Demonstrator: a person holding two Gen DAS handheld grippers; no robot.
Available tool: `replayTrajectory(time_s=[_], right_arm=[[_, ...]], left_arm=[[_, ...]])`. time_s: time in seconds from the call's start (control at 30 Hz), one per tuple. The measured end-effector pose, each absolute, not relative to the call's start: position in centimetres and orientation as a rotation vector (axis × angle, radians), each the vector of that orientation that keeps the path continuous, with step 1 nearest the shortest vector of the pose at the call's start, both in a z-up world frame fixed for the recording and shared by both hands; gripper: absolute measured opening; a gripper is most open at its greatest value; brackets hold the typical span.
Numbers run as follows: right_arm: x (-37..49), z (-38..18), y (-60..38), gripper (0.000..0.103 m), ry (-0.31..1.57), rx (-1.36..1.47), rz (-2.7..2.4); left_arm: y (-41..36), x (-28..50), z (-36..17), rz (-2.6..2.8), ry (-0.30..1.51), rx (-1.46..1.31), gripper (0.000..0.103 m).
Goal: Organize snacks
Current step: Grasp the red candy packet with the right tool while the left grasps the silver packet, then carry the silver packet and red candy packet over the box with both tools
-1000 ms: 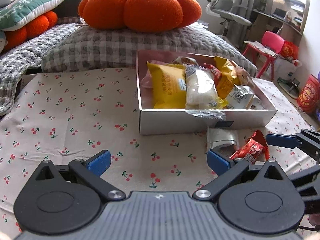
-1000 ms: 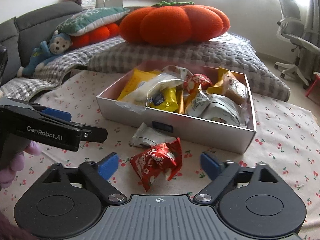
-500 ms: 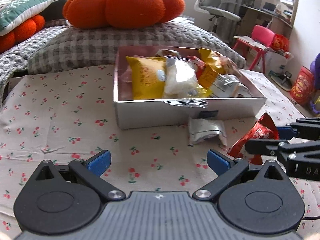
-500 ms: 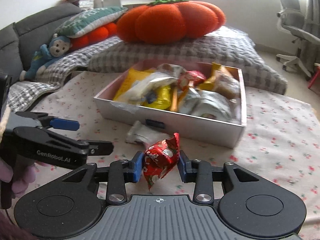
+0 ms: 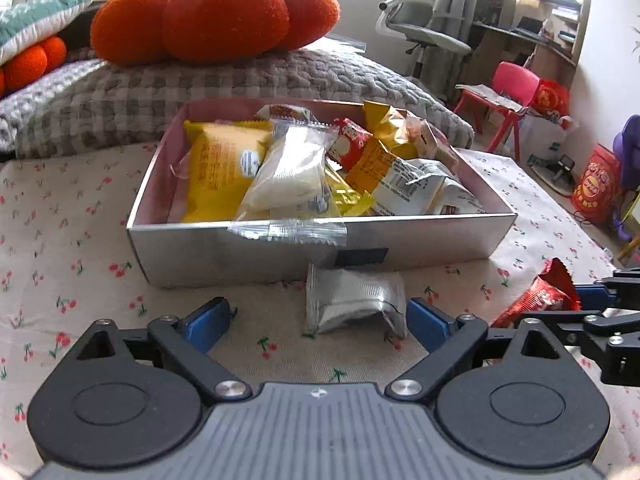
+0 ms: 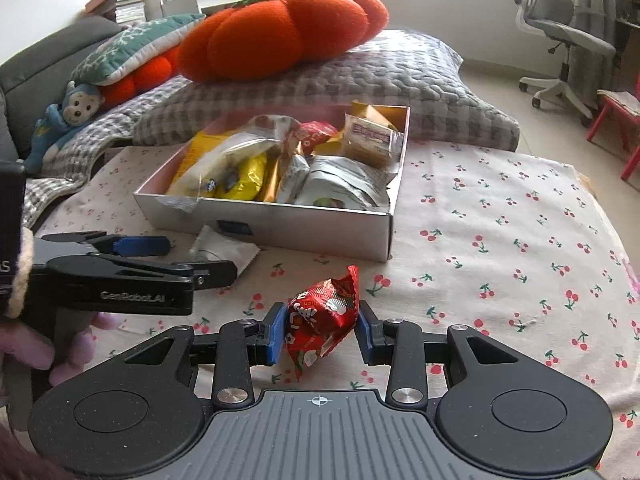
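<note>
A silver box (image 5: 224,250) (image 6: 304,226) full of snack packets stands on the cherry-print cloth. A silver packet (image 5: 354,300) lies on the cloth just in front of the box, between the fingers of my open left gripper (image 5: 318,318); it also shows in the right wrist view (image 6: 224,252). My right gripper (image 6: 322,330) is shut on a red snack packet (image 6: 322,320) and holds it above the cloth, in front of the box. The red packet (image 5: 536,298) shows at the right of the left wrist view.
A grey checked cushion (image 5: 200,84) with an orange pumpkin pillow (image 5: 216,16) lies behind the box. A blue monkey toy (image 6: 66,120) sits at the far left. An office chair (image 6: 560,40) and a pink chair (image 5: 508,88) stand beyond the cloth.
My right gripper closed on the red packet and lifted it off the cloth. My left gripper moved forward to straddle the silver packet, still open.
</note>
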State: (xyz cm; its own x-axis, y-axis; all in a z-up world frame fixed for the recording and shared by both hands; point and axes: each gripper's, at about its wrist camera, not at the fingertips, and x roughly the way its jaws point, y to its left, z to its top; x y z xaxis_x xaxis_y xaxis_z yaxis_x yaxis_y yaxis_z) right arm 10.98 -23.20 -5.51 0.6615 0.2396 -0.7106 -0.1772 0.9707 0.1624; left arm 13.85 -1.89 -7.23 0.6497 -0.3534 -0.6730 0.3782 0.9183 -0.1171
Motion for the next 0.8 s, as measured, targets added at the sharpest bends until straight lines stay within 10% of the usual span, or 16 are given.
replayTrajectory(time_s=[0.4,0.8], right_arm=[[11.4,-5.8,-23.0,0.036,0.814,0.074,0.229],[10.8,-5.1,-22.6,0.036,0.793,0.078,0.241]], left_arm=[[-1.8,13.9,-6.5,-0.429,0.774,0.000,0.031],[-0.9,12.6,-5.5,-0.420,0.772,0.010,0.027]])
